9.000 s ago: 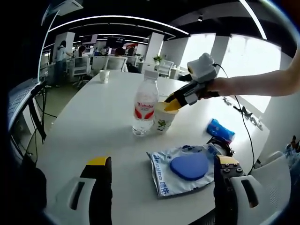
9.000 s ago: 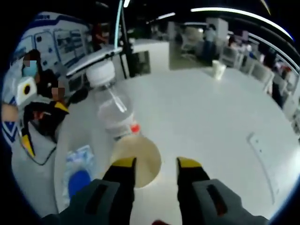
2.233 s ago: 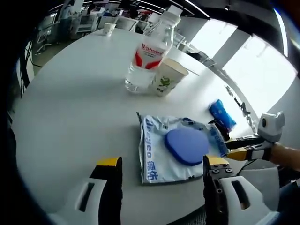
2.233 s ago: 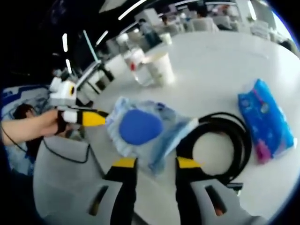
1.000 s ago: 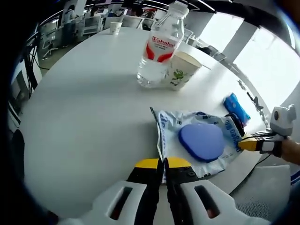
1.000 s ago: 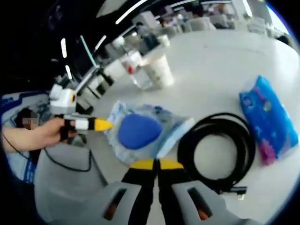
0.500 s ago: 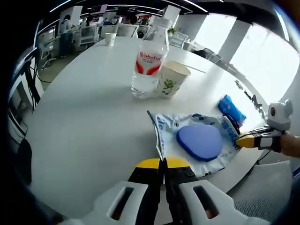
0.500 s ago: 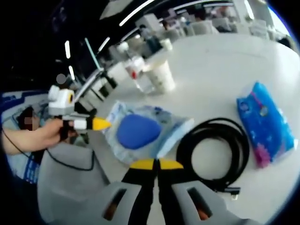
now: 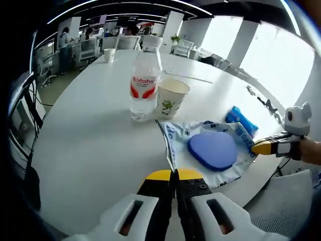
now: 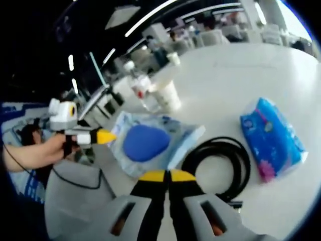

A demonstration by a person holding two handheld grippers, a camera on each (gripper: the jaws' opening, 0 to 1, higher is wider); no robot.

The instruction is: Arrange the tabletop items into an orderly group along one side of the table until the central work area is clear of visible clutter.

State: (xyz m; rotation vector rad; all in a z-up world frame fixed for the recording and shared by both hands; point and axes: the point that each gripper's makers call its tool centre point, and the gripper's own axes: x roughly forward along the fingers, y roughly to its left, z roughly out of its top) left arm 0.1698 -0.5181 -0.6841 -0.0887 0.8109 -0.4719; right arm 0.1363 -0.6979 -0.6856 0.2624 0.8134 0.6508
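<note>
A blue-and-white plastic bag (image 9: 210, 150) with a round blue pad inside lies near the white table's (image 9: 85, 140) edge. My left gripper (image 9: 173, 175) is shut on the bag's near edge. My right gripper (image 9: 257, 147) comes in from the right, its yellow tip at the bag's far edge. In the right gripper view, the right gripper (image 10: 168, 175) is shut on an edge of the bag (image 10: 145, 140), and the left gripper (image 10: 105, 135) holds the opposite edge in a person's hand.
A water bottle (image 9: 144, 85) and a paper cup (image 9: 170, 100) stand together behind the bag. A blue tissue pack (image 10: 271, 140) and a coiled black cable (image 10: 215, 168) lie beside it. A small cup (image 9: 109, 54) stands far off. Office chairs sit beyond the table.
Both grippers stay shut on opposite edges of the bag. Both views have drawn back and up a little, and the bag sits slightly nearer the bottle and cup.
</note>
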